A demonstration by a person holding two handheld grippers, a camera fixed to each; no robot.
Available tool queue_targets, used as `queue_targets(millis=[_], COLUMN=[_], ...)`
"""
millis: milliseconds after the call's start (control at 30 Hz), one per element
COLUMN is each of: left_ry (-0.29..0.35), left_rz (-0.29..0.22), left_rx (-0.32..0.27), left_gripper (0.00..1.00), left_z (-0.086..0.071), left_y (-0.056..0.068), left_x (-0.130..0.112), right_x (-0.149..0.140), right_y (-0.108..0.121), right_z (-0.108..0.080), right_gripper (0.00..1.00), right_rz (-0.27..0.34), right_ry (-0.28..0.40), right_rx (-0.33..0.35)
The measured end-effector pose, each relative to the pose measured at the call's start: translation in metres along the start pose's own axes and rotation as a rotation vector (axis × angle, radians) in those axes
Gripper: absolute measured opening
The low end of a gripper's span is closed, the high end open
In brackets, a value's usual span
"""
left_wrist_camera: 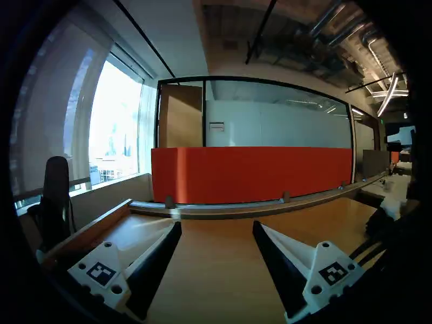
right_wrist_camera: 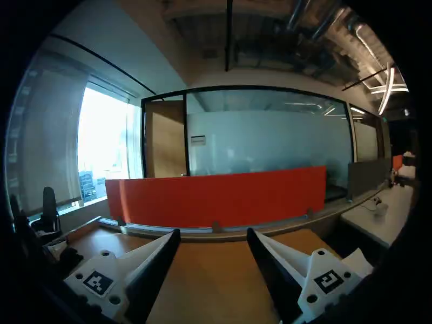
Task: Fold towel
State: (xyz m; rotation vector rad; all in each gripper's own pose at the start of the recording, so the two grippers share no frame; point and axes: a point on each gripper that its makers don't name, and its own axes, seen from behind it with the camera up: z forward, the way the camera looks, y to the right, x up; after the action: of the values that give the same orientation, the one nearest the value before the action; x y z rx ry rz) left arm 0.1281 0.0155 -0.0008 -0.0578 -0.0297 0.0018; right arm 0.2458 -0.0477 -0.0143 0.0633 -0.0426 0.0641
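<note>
Left gripper view and right gripper view: both tongs gape over a wooden desk [left_wrist_camera: 216, 270] before the orange partition [left_wrist_camera: 251, 174].
The left gripper [left_wrist_camera: 216, 222] and right gripper [right_wrist_camera: 213, 230] hover before the partition, jaws wide apart. A white scrap [right_wrist_camera: 360, 259] lies before the partition's right end; whether it is the towel I cannot tell.

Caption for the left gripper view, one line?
Left tongs open over a wooden desk, facing an orange partition.
</note>
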Motion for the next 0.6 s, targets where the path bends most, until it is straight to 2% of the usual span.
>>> queue_targets(millis=[367,600], left_ry=[0.029,0.047], left_rz=[-0.005,-0.002], left_rx=[0.010,0.012], left_gripper=[0.98,0.98], left_z=[-0.004,-0.006], left_y=[-0.001,0.000], left_x=[-0.060,-0.088], right_x=[-0.040,-0.061], right_y=[0.005,-0.001], right_z=[-0.003,-0.002], right_gripper=[0.95,0.95], right_rz=[-0.010,-0.029], right_ry=[0.015,0.015], right_rx=[-0.026,-0.015])
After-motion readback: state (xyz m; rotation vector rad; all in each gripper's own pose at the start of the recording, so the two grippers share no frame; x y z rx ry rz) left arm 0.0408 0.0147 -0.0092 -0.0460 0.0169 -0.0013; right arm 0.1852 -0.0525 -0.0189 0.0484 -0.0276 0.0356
